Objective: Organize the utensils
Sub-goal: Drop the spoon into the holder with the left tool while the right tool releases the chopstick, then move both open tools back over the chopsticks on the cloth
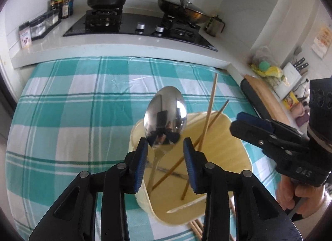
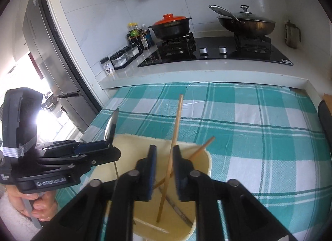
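Note:
A cream rectangular holder [image 1: 238,158] [image 2: 205,158] stands on the teal checked cloth [image 1: 68,116]. A steel spoon [image 1: 166,116] stands bowl-up with its handle down in the holder, and my left gripper [image 1: 165,149] is open around the bowl's lower part, with a thin gap at the right pad. In the right wrist view the spoon [image 2: 111,125] shows edge-on above the left gripper [image 2: 110,147]. My right gripper [image 2: 165,156] is open, with a wooden chopstick [image 2: 176,125] leaning free between its fingers, its tip on the holder's floor. A second chopstick [image 2: 202,147] leans inside too.
Several loose chopsticks [image 1: 196,228] lie on the cloth by the holder's near corner. A raised white counter ledge [image 1: 124,52] borders the cloth at the back, bearing a gas hob, two pots and condiment bottles [image 1: 62,2]. A cutting board [image 1: 267,98] lies right; a fridge [image 2: 51,64] stands left.

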A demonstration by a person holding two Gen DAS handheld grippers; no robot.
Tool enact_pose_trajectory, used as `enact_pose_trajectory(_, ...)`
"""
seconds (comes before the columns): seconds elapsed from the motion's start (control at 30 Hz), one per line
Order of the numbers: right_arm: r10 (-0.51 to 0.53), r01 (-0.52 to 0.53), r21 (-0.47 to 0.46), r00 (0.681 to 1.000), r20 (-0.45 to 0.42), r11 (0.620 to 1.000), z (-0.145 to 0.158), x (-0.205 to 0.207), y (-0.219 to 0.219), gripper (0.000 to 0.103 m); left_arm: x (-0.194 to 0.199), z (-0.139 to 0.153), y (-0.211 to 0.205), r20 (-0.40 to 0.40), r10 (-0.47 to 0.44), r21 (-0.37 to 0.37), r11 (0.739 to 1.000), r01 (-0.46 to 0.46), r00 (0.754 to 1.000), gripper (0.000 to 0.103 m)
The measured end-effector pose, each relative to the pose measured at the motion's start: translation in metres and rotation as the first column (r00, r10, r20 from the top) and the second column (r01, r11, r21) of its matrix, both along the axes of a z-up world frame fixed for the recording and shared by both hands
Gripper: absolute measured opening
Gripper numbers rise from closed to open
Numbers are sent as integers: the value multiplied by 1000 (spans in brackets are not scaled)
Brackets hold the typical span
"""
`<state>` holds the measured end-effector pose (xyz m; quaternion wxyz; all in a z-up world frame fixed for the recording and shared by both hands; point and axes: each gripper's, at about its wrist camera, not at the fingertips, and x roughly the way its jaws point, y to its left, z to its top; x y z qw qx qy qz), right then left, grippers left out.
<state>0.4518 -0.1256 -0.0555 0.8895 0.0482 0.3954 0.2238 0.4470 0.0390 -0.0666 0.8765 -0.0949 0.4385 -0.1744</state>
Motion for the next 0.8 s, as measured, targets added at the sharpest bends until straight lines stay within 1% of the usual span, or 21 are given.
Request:
enact_pose_trajectory(0.03, -7, 7, 7, 1000, 9, 1000, 4, -8, -4, 62, -9, 3, 2, 11, 1, -8, 1000, -1, 1000, 55)
enact_pose_trajectory(0.07, -9, 8, 10, 1000, 17, 1000, 9, -18, -10, 64, -20, 7, 4, 31, 5, -1, 1000, -5, 1000, 69)
enact_pose_trajectory(0.1, -4, 4, 2, 1000, 20, 1000, 13, -29, -15, 64, -36, 12, 6, 55, 11, 20, 1000, -12, 998, 75)
enact_pose_trajectory(0.17, -6, 6, -39, 1000, 7, 999, 15, -53, -27, 65, -67, 17, 9, 90, 14, 81, 996, -22, 996, 93)
enact_pose_trajectory(0.2, -14, 13, -66, 1000, -5, 998, 14, -67, -35, 67, -82, 16, 10, 91, 13, 117, 993, -24, 996, 96)
enact_pose_trajectory(0.23, -26, 24, -92, 999, -19, 995, 11, -80, -44, 72, -99, 13, 11, 86, 15, 156, 987, -29, 996, 100)
enact_pose_trajectory(0.27, -43, 39, -119, 999, -33, 992, 5, -95, -53, 75, -116, 7, 12, 76, 19, 192, 981, -33, 997, 100)
enact_pose_trajectory(0.33, -76, 65, -161, 995, -58, 985, -12, -127, -72, 75, -149, -11, 12, 50, 20, 246, 969, -32, 999, 100)
enact_pose_trajectory(0.4, -121, 103, -215, 990, -72, 971, -38, -159, -90, 75, -178, -35, 12, 30, 42, 278, 959, -49, 999, 100)
enact_pose_trajectory(0.47, -179, 146, -281, 979, -94, 949, -69, -183, -105, 75, -199, -61, 8, 14, 77, 311, 947, -78, 997, 100)
enact_pose_trajectory(0.57, -270, 217, -368, 958, -99, 904, -112, -207, -121, 75, -209, -94, 0, -13, 131, 325, 938, -120, 991, 100)
enact_pose_trajectory(0.6, -292, 237, -379, 952, -94, 895, -121, -213, -124, 75, -208, -101, -4, -16, 138, 326, 937, -125, 990, 100)
enact_pose_trajectory(0.67, -317, 264, -377, 945, -85, 888, -131, -220, -129, 75, -207, -111, -11, 2, 146, 350, 927, -137, 989, 100)
enact_pose_trajectory(0.73, -335, 287, -381, 940, -67, 879, -136, -223, -130, 75, -204, -119, -19, 14, 157, 391, 908, -150, 987, 100)
enact_pose_trajectory(0.8, -346, 306, -378, 938, -39, 874, -138, -224, -128, 77, -199, -128, -25, -2, 158, 398, 906, -144, 987, 101)
